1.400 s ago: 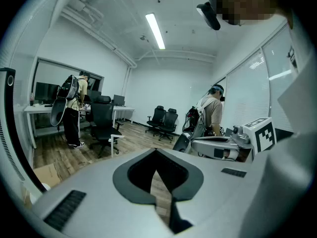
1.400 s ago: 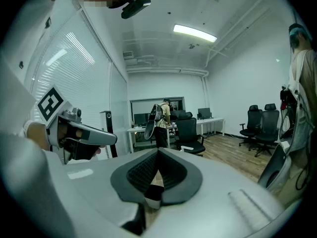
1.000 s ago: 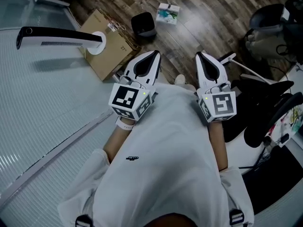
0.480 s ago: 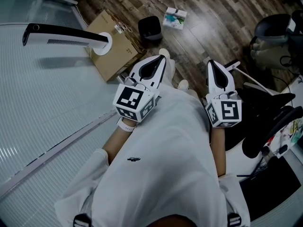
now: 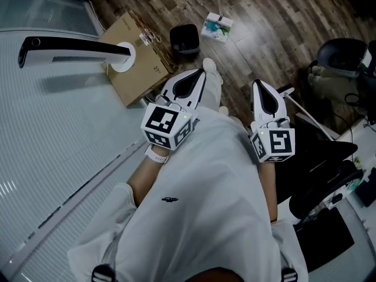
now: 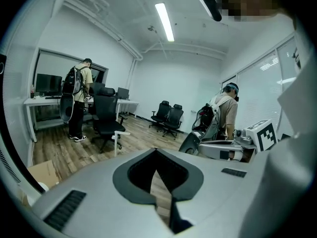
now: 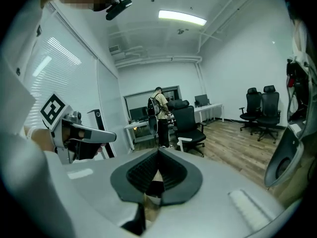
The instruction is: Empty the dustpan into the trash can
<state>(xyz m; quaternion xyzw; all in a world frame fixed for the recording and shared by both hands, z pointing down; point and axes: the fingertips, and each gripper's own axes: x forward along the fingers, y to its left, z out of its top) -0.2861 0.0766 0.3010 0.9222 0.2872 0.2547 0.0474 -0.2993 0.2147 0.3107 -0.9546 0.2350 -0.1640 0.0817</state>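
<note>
Dark wood-plank floor beneath black swivel office chair; white desk behind it, fluorescent ceiling strip light above, white walls beyond.

The person wears a white T-shirt; both hand-held grippers are white.

I see bright ceiling strip lights overhead, soft glare on the wood floor, and strong fisheye bending with dark corners.

an open office: black swivel chairs on a wood-plank floor, monitors on a white worktop by the far left wall, a ceiling strip light, blinds over the right windows.
</note>
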